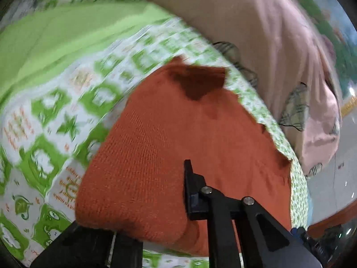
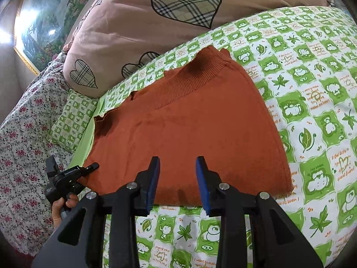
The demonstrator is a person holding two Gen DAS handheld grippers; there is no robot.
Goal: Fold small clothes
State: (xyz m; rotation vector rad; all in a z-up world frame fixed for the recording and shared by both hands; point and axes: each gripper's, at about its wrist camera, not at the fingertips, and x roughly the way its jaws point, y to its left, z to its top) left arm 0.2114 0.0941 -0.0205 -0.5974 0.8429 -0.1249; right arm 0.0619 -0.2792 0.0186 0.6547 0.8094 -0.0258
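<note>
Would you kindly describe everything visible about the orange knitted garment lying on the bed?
The orange knitted garment is a rust-orange sweater of fine ribbed-looking knit, spread mostly flat on the green-and-white patterned bedsheet. Its ribbed neckband points toward the pink heart-print pillow, without touching it. The far edge looks uneven. The left gripper meets its left edge; one fold drapes over a finger in the left wrist view. The right gripper hovers open above the near hem.

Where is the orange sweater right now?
The orange sweater lies flat on the green frog-print sheet, just ahead of the open right gripper, with the pink heart pillow behind it.
</note>
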